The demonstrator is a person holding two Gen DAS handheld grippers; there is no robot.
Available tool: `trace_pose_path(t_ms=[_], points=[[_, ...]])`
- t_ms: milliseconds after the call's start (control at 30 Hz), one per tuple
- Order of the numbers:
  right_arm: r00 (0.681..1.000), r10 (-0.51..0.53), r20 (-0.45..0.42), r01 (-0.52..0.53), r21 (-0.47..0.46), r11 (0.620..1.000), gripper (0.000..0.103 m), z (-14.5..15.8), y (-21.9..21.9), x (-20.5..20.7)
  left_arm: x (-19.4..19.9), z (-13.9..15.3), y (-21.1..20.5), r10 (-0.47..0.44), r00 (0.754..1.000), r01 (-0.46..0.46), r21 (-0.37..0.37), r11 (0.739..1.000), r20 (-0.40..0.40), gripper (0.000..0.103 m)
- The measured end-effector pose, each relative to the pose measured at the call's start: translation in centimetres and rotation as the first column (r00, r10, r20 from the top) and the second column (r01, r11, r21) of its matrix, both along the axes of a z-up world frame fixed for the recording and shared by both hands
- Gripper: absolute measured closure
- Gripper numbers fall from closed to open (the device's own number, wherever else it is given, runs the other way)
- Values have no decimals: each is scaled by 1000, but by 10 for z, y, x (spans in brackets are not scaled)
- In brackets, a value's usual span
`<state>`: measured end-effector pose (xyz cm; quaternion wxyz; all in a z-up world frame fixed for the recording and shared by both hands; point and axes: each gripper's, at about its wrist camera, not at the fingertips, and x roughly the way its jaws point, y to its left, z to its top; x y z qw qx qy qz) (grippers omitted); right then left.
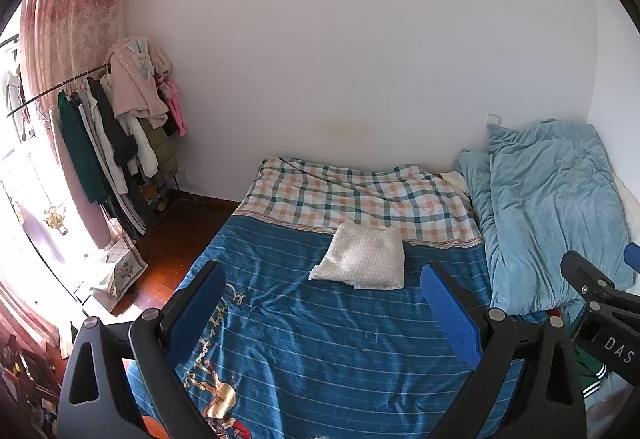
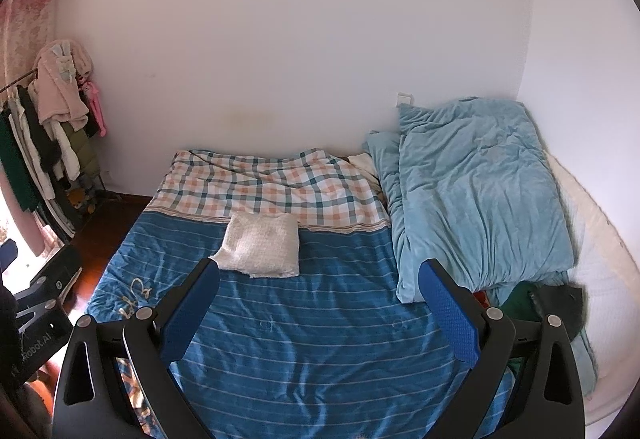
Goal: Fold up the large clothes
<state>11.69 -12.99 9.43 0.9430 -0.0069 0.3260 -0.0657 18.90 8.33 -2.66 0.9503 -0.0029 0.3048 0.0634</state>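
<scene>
A folded white knit garment (image 1: 362,259) lies flat on the blue striped bedspread (image 1: 320,351), near the checked part of the cover. It also shows in the right wrist view (image 2: 262,245). My left gripper (image 1: 324,299) is open and empty, held above the bed short of the garment. My right gripper (image 2: 320,295) is open and empty, also above the bed, to the right of the left one. A dark green and black garment (image 2: 532,299) lies at the bed's right side, partly under the light blue quilt.
A light blue quilt (image 2: 472,199) is piled along the bed's right side by the wall. A checked cover (image 1: 352,195) spans the far end. A clothes rack (image 1: 108,131) with hanging clothes stands at the left by the pink curtain (image 1: 72,19). Wooden floor (image 1: 176,239) lies left of the bed.
</scene>
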Motion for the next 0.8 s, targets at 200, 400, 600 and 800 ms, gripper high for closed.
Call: trace_pose_path(t_ms=[200, 400, 600, 800], points=[[1000, 3, 1, -3, -1, 1000, 2, 0, 2, 3, 0, 1, 0, 1, 1000, -1, 1, 1000, -1, 3], [1000, 5, 0, -5, 1, 1000, 2, 0, 3, 3, -1, 2, -1, 2, 1000, -2, 7, 1000, 3, 3], [1000, 4, 2, -4, 3, 1000, 2, 0, 4, 1, -1, 1, -1, 2, 1000, -2, 7, 1000, 2, 3], [1000, 8, -1, -8, 3, 1000, 2, -2, 7, -1, -2, 5, 0, 0, 1000, 0, 3, 1000, 5, 3]])
